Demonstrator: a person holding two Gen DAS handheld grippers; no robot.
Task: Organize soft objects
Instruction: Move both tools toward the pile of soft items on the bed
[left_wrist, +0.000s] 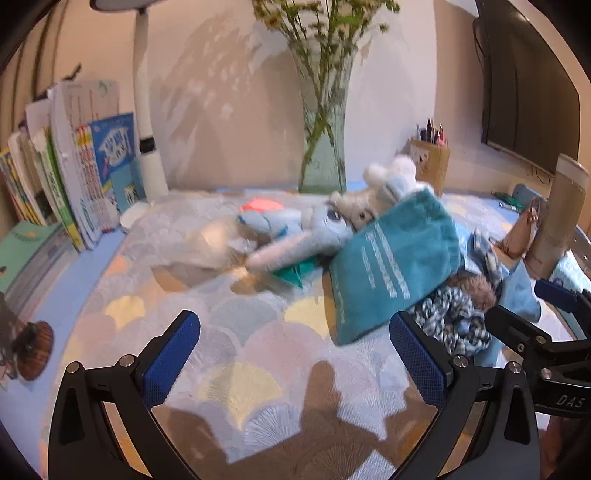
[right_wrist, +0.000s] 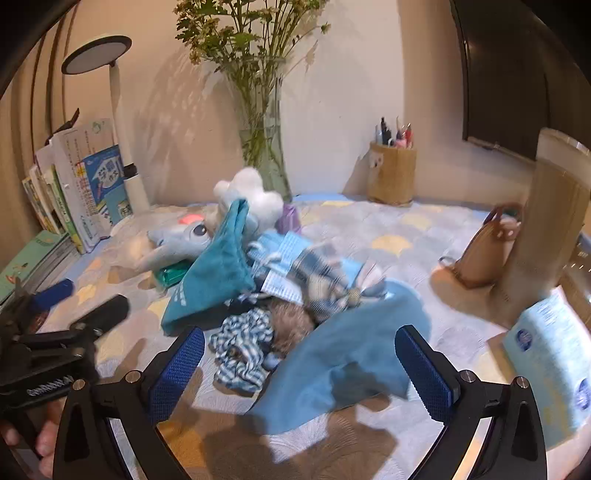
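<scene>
Against far wall: glass vase holds green stems, wooden cup holds pens; left tongs and right tongs wide, empty.

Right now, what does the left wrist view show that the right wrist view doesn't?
Only the left wrist view shows a brown ribbed object at the table's left edge. Only the right wrist view shows a purple item beside the vase and a light blue packet at far right. Both share the teal pouch, the blue plush toy, the glass vase and the pen holder.
</scene>
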